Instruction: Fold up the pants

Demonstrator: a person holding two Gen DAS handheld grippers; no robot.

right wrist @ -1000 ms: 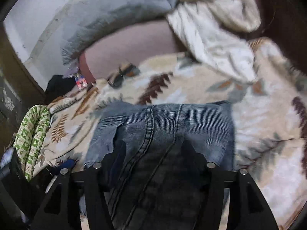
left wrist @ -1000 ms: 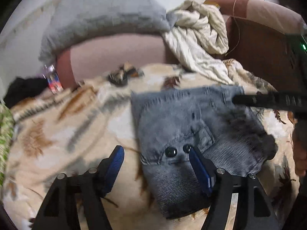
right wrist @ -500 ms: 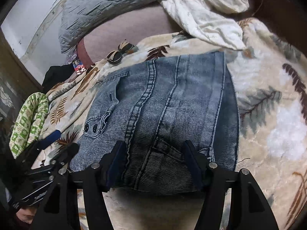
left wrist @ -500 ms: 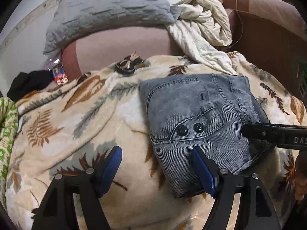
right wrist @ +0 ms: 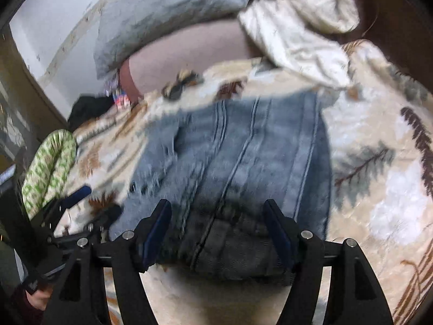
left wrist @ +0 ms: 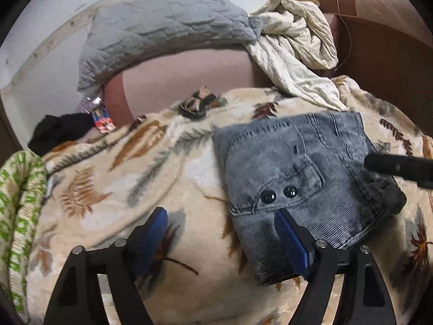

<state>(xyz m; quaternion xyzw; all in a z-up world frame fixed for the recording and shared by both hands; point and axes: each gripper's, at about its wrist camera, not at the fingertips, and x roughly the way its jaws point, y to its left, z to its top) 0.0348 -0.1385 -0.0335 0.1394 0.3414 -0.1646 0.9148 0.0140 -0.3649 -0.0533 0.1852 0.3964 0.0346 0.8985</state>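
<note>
A sofa with a pinkish-brown back fills the scene, its seat draped in a cream plush blanket printed with brown and grey leaves (left wrist: 113, 189). A grey quilted cushion (left wrist: 162, 32) lies along the sofa back, a crumpled cream sheet (left wrist: 295, 46) hangs beside it, and a green-and-white patterned cloth (left wrist: 19, 197) lies at the blanket's left edge.

The faded blue-grey denim pants (left wrist: 297, 173) lie on the blanket as a compact folded rectangle, a buttoned pocket with two dark studs facing up, so the folding looks nearly or fully done. The left hand-held gripper (left wrist: 220, 235) has just been spreading its jaws; they stand wide apart, the right blue pad over the bundle's near left corner and the left pad over bare blanket, nothing pressed between them. The right hand-held gripper (right wrist: 217, 230) has also just been opening; its jaws stand apart, straddling the bundle's near edge without pinching it, though this view is blurred.

Denim in several layers is likely fairly heavy, thick and somewhat stiff, not slippery or fragile. The stacked layers could slide and splay if lifted by one corner. Any tidy-up is best taken at the thick folded edges or seams, both sides together.
</note>
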